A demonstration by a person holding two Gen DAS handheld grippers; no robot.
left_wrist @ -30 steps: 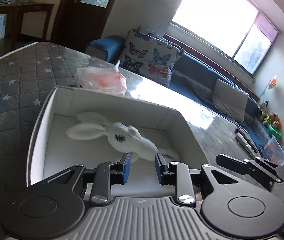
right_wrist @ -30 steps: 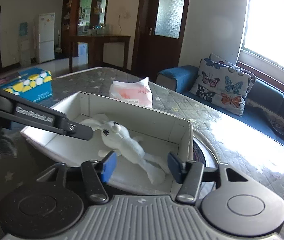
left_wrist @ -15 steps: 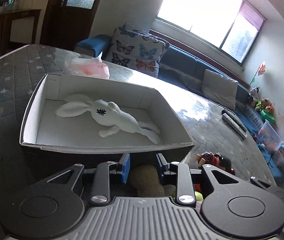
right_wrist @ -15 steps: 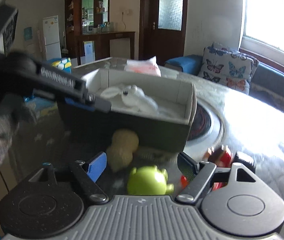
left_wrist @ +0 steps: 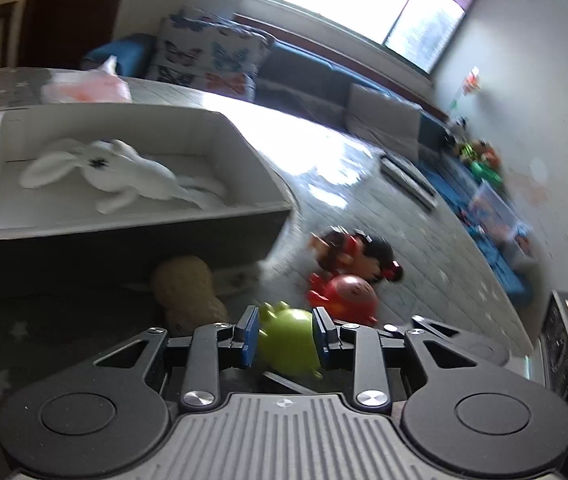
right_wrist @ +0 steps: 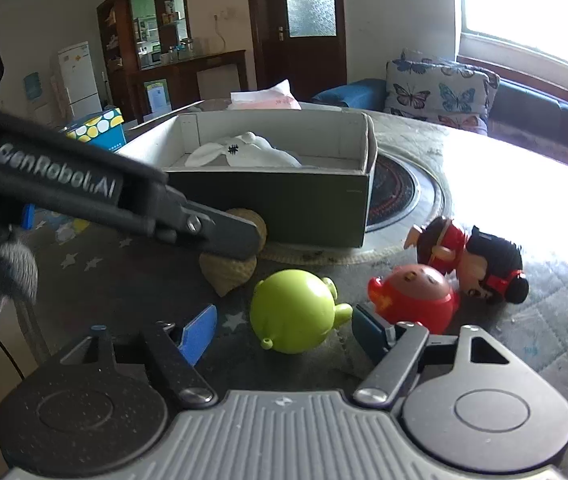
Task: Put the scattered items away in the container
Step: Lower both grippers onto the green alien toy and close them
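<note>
A green pig toy (right_wrist: 294,312) lies on the quilted table (right_wrist: 524,360) in front of the cardboard box (right_wrist: 284,204), which holds a white plush rabbit (left_wrist: 123,178). The right gripper (right_wrist: 284,330) is spread wide around it, not touching. The left gripper (left_wrist: 286,336) is open; from its blurred view I cannot tell what it frames. A peanut toy (right_wrist: 229,270) and red figures (right_wrist: 414,296) lie nearby.
</note>
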